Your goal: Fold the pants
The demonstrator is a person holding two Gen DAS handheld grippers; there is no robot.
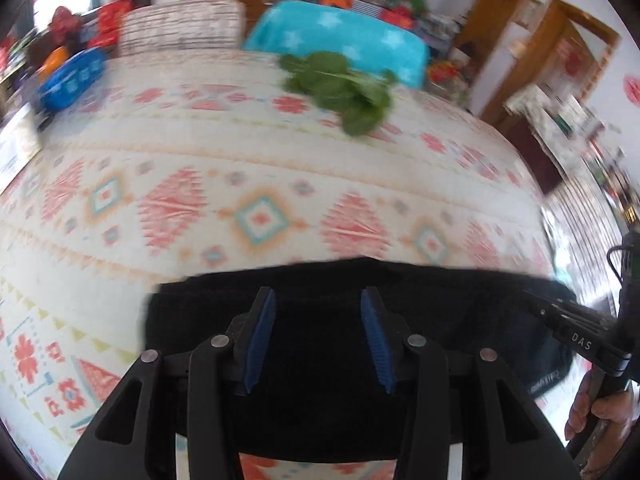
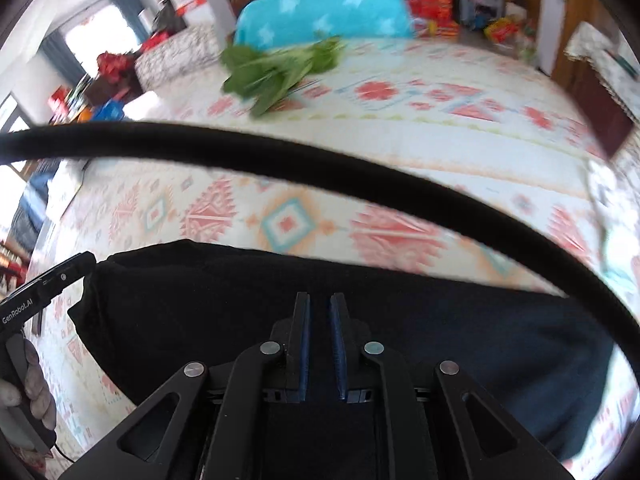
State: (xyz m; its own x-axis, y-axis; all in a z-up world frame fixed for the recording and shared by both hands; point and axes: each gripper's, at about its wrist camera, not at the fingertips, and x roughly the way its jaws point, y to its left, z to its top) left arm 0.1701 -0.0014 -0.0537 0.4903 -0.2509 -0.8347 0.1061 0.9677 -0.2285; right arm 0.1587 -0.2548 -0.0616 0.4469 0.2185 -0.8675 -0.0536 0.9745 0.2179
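Both jaws parted, empty, black pants (image 1: 320,360) beneath them

pants (image 1: 320,360) | black | folded flat | on patterned cloth (image 1: 240,168)

Bright daylight, both views. Blown-out window (image 2: 86,38) upper left of the right wrist frame, glare patch upper left of the left wrist one too. Heavy motion blur on the patterned cream-and-coral tablecloth (image 1: 256,184) and background clutter. Strong fisheye curvature, dark vignette corners. Black folded fabric (image 2: 240,312) shows no detail.
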